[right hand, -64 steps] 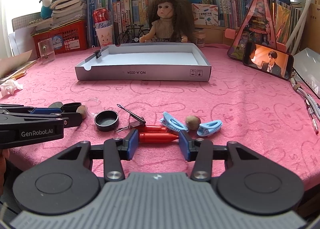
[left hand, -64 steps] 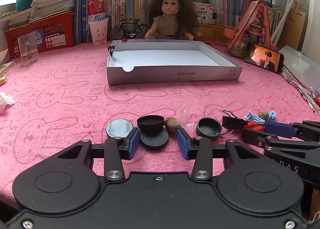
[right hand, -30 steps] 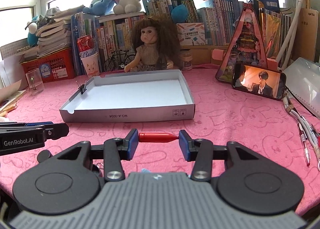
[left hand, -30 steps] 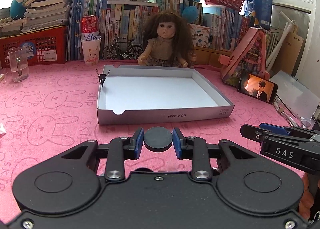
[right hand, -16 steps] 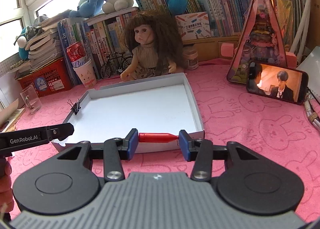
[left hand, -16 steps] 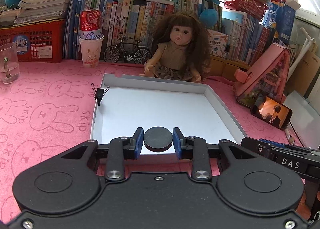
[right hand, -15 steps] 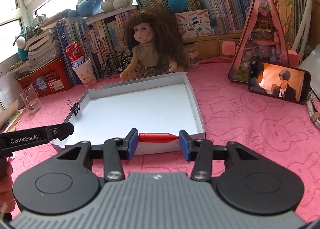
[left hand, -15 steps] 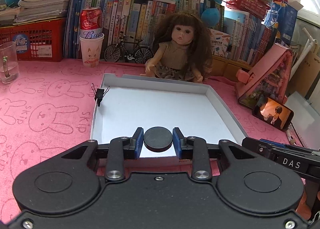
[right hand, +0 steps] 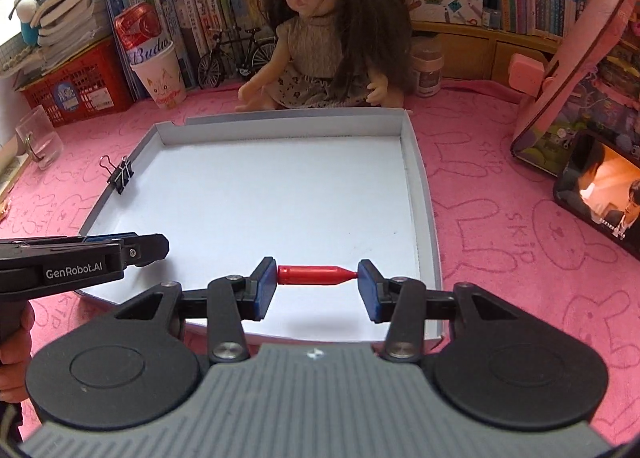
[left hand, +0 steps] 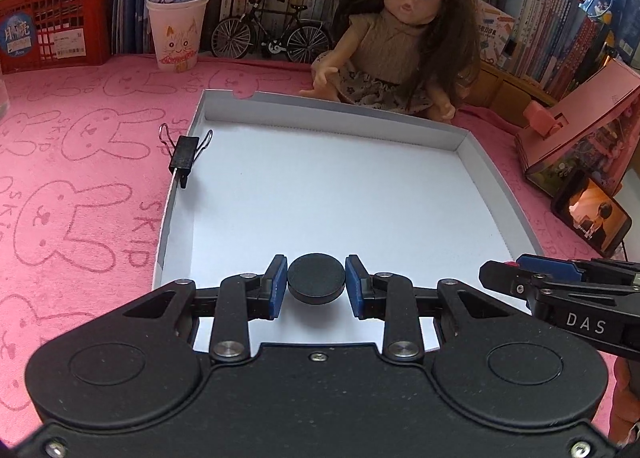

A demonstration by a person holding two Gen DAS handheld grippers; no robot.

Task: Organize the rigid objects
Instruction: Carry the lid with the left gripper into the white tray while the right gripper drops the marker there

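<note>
Tongs: left (left hand: 316, 281) pinch disc (left hand: 316, 277) | right (right hand: 317, 279) pinch red piece (right hand: 316, 274) | clip (left hand: 185, 154) on tray (left hand: 340, 114)

Right gripper (right hand: 317, 282) clamps a red bullet-shaped piece (right hand: 314, 274) endwise above a shallow white box (right hand: 420, 178); left gripper (right hand: 152, 248) alongside.

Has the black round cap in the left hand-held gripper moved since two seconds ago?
Yes. The black cap, which lay on the pink cloth short of the white tray, is now clamped in the left hand-held gripper above the tray's floor.
</note>
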